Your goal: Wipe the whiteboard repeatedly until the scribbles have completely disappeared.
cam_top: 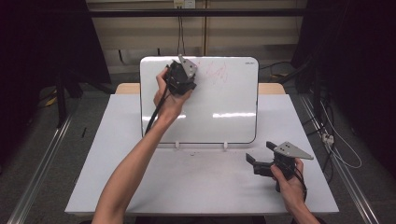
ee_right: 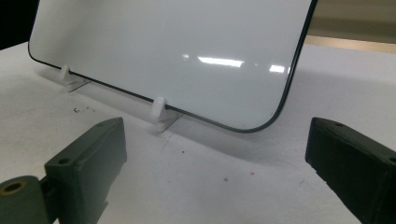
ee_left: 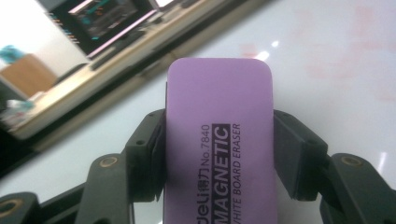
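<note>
A white whiteboard (cam_top: 224,105) stands propped on small clips at the back of the table, with faint red smears (cam_top: 215,71) near its top. My left gripper (cam_top: 183,77) is held up against the board's upper left and is shut on a purple magnetic whiteboard eraser (ee_left: 219,140). In the left gripper view the eraser sits between both jaws, close to the board surface (ee_left: 327,56), where pale red marks show. My right gripper (cam_top: 254,160) rests low at the table's right front, jaws wide open and holding nothing. In the right gripper view, the right gripper (ee_right: 219,158) faces the board's lower corner (ee_right: 275,112).
The white table top (cam_top: 201,182) has small dark specks in front of the board. Two white clips (ee_right: 159,109) hold the board's bottom edge. Metal rails and cables run along the floor on both sides of the table.
</note>
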